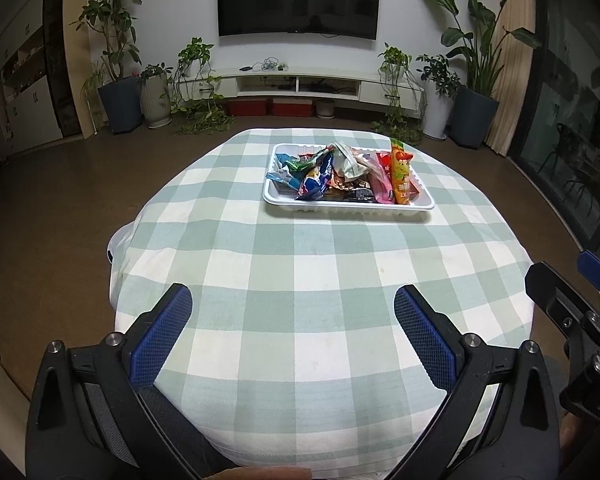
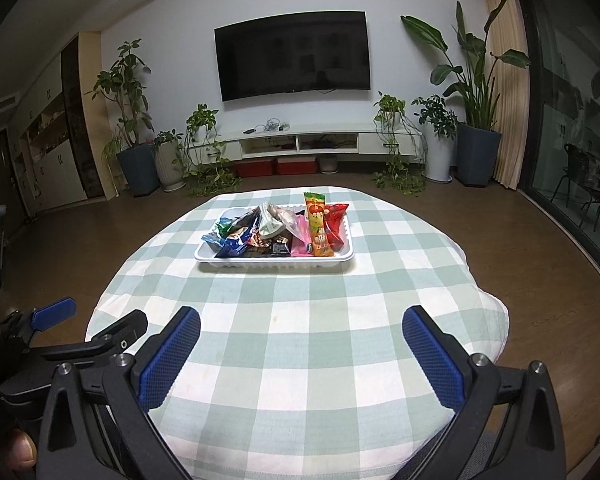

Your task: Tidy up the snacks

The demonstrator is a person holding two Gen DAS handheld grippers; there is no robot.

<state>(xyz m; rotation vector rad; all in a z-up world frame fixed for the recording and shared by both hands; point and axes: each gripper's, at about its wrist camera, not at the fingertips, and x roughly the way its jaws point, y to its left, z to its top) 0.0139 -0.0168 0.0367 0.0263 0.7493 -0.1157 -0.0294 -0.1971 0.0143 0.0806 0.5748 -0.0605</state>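
A green-and-white checked tablecloth [image 1: 300,264] covers the table; toward its far side sits a white tray [image 2: 276,261] piled with snack packets [image 2: 278,228]; at the near edge, left gripper [image 1: 292,302] and right gripper [image 2: 300,324] hover wide apart, empty.

Dim room, evenly lit centre, sharp focus, dark vignetted corners (strong fisheye bending)
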